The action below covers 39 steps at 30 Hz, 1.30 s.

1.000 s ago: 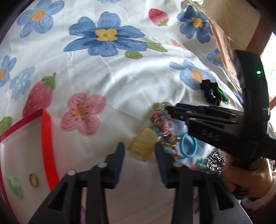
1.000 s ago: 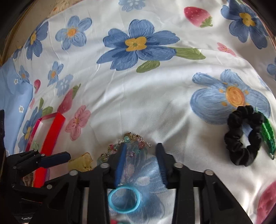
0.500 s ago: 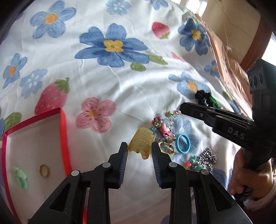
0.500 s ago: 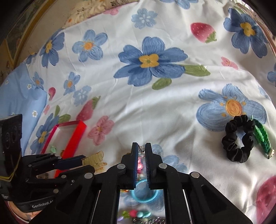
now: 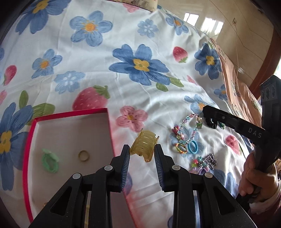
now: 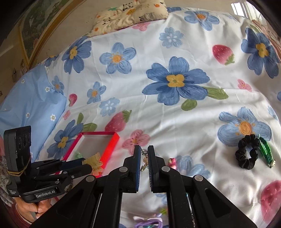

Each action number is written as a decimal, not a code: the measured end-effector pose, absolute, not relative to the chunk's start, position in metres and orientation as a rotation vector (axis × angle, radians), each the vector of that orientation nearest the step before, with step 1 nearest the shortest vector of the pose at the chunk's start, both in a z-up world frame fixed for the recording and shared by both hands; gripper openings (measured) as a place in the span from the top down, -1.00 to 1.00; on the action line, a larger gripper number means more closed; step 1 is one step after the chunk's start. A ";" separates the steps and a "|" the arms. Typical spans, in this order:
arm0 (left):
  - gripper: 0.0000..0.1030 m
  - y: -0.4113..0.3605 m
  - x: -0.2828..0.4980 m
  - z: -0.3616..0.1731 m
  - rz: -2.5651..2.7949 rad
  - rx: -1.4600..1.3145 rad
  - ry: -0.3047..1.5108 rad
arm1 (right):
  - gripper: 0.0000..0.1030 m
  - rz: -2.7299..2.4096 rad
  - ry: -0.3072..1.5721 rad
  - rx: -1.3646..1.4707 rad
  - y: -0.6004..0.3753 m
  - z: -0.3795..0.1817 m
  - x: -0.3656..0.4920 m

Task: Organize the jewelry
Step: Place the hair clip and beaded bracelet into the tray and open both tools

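My left gripper (image 5: 142, 150) is shut on a yellow hair claw clip (image 5: 144, 147) and holds it above the bed next to the red box (image 5: 109, 126). The box holds a green hair tie (image 5: 49, 162) and a gold ring (image 5: 83, 155). My right gripper (image 6: 144, 154) is shut on a beaded bracelet (image 6: 144, 158), which hangs between the fingers. In the left wrist view the bracelet (image 5: 186, 130) trails from the right gripper (image 5: 204, 111) down to the sheet. A blue ring tie (image 5: 192, 147) and other small pieces lie by it.
A black scrunchie (image 6: 246, 154) and a green knitted piece (image 6: 266, 149) lie at right on the floral sheet (image 6: 158, 112). A purple hair tie (image 6: 149, 222) lies under my right gripper. A blue pillow (image 6: 28, 105) is at left, a patterned pillow (image 6: 130, 15) at the back.
My left gripper closed on the yellow claw clip and lifted it toward the red box. My right gripper closed on the beaded bracelet and raised one end off the sheet.
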<state>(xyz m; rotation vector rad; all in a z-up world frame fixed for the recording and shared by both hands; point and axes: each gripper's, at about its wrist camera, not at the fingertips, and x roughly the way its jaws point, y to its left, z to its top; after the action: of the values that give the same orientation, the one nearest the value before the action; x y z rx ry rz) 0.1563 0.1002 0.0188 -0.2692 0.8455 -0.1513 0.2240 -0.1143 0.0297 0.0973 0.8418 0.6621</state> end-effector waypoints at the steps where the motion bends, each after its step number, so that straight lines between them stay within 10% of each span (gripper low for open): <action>1: 0.47 0.104 0.152 0.020 -0.145 -0.275 0.843 | 0.86 0.670 0.836 0.096 -0.112 0.033 0.222; 39: 0.47 0.229 0.096 -0.012 0.148 -0.385 0.870 | 0.86 0.983 0.933 0.008 0.056 0.012 0.165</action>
<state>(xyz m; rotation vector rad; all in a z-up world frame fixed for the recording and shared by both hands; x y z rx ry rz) 0.0958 0.2287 -0.0115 -0.3846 0.8700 0.1476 0.1654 0.0556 0.0123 0.0078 0.9332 0.9832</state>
